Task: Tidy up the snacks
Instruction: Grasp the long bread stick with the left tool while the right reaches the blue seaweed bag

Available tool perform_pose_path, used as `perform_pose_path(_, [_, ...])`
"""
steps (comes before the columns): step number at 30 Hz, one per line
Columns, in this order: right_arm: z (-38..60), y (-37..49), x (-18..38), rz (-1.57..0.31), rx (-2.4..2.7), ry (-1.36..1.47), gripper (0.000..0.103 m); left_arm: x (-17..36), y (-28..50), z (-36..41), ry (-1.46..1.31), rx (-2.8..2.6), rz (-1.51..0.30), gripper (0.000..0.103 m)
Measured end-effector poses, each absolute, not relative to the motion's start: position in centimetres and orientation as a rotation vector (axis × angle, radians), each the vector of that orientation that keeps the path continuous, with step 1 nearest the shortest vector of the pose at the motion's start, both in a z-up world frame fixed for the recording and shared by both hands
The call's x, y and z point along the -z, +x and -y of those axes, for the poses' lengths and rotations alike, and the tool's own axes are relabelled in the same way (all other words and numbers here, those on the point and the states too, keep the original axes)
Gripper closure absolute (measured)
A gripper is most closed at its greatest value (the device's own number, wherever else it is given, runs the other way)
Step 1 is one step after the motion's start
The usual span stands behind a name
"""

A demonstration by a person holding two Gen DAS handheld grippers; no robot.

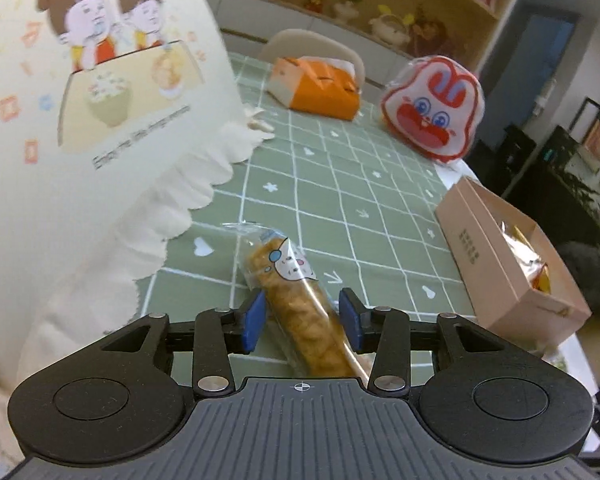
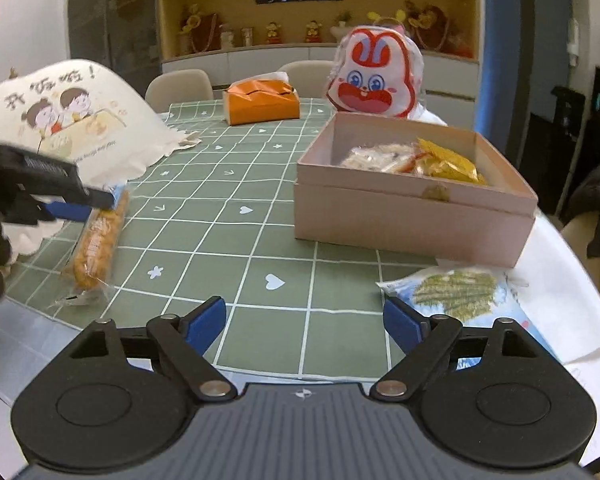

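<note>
Snack stick (image 1: 300,304) is straddled, ungripped, by the left hand-held gripper (image 1: 302,320) at lower centre; the right hand-held gripper (image 2: 304,326) is held wide open, empty.

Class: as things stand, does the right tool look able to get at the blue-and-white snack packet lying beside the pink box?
Probably yes. The right tool is open, and the packet lies flat just past its right finger, with nothing on top. The pink box sits behind it, apart.
</note>
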State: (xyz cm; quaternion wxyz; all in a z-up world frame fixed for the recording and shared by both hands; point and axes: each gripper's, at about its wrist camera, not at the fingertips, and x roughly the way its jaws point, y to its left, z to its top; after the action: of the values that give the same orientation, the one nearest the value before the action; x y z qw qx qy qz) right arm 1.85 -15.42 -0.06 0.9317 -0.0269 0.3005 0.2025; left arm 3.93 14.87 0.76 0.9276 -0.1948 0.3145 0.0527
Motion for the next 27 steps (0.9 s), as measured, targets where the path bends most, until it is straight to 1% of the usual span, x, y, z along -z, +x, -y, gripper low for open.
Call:
perform_pose_path(6, [15.0, 2.3, 0.6, -0.663, -0.429, -0.06, 0.016, -0.6, 4.2, -13.2, -0.293, -0.087, -0.629, 0.057])
perform_pose_path(11, [15.1, 2.1, 0.6, -0.66, -0.418, -0.056, 0.016, -0.8, 4.5, -12.1, -0.285, -0.013, -0.661, 0.056])
perform_pose_path(16, [15.2, 2.3, 0.7, -0.668, -0.406, -0.044, 0.016, -1.0, 3.2, -8.4, -0.121, 0.159, -0.671, 0.057])
perform_pose_path(20, [15.3, 2.2, 0.7, -0.667, -0.401, -0.043, 0.016, -1.2, 1.6, -6.3, -0.016, 0.19, -0.676, 0.057])
perform_pose_path(24, [16.1, 1.5, 0.2, -0.623, -0.407, -0.026, 0.016, -1.2, 0.5, -6.7, -0.054, 0.22, -0.701, 0.057])
perform_pose_path(26, [17.1, 1.1, -0.2, -0.59, -0.403, -0.051, 0.016, -1.1, 0.0, -7.4, -0.079, 0.215, -0.698, 0.052])
perform_pose_path(27, [17.9, 1.0, -0.4, -0.573, -0.371, -0.07, 0.016, -1.0, -0.3, -8.0, -0.095, 0.208, -0.692, 0.051])
